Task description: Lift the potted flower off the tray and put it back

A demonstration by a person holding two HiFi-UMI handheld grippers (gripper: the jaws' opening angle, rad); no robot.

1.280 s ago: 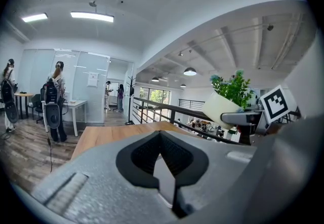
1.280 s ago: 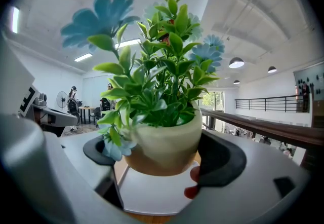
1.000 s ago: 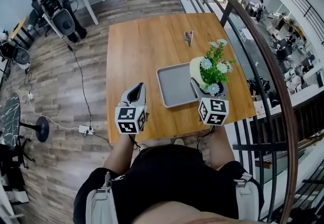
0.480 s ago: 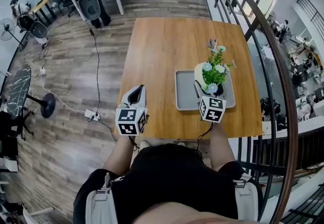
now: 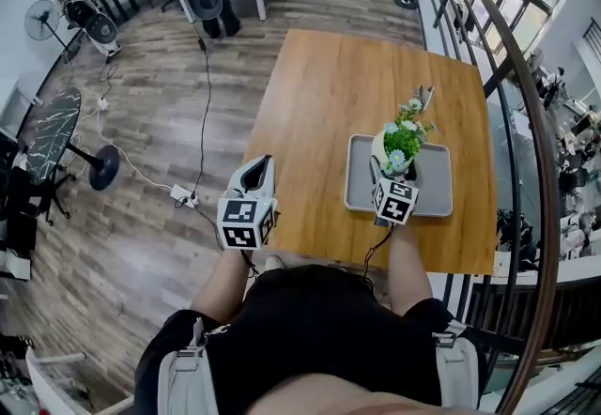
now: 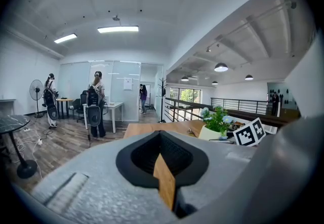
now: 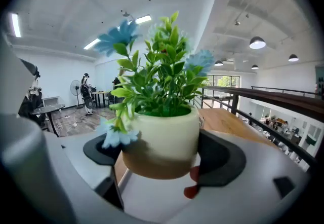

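Return of the potted flower (image 5: 399, 143) to the tray (image 5: 427, 195) is judged to be the step in hand.

The pot is clamped at its lower wall by the right gripper (image 5: 392, 169), whose jaws are spread to the pot's width. It is held upright over the middle of the tray, but whether its base touches the tray cannot be told. The left gripper (image 5: 254, 174) is held well to the left of the tray, off the near edge of the wooden table (image 5: 319, 113), with its jaws drawn together on nothing. A straight lowering is called for next, until the base sits flat on the tray. After that the jaws are to be released and backed out without the stems being caught. One second earlier the pot was held at the tray's right edge, and since then it has been carried inward over the tray. The left gripper's pose is unchanged.
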